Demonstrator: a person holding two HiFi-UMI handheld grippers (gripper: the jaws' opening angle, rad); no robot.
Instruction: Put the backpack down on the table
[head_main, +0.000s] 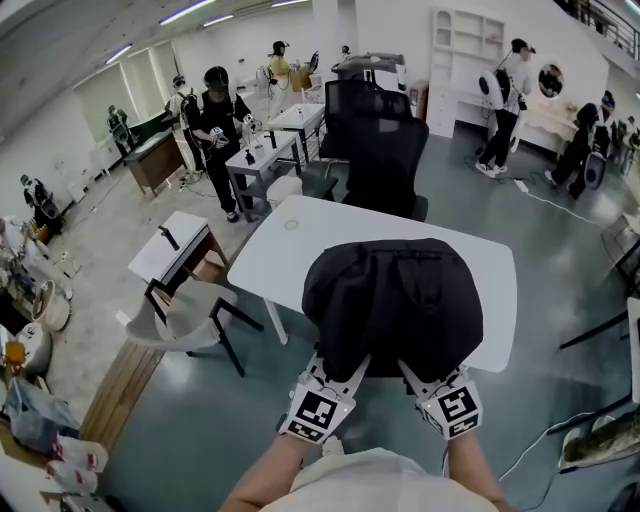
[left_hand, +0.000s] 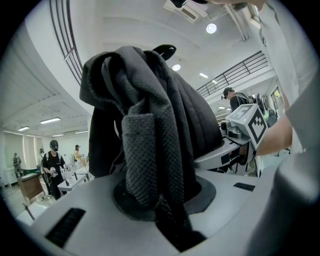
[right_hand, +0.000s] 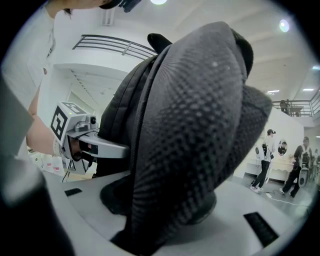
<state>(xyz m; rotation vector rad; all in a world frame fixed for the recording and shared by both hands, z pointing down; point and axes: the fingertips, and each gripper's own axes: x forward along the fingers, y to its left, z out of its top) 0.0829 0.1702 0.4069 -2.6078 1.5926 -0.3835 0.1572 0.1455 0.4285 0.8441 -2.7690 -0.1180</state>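
Observation:
A black backpack hangs between my two grippers over the near half of the white table. I cannot tell whether it touches the tabletop. My left gripper is shut on a grey mesh strap at the pack's near edge, and the bag's bulk rises above the jaws. My right gripper is shut on a thick padded shoulder strap. The fingertips of both are buried in fabric. Each gripper view shows the other gripper: the right one and the left one.
A black office chair stands at the table's far side. To the left are a grey chair and a small white side table. Several people work at desks farther back. A cable lies on the floor at right.

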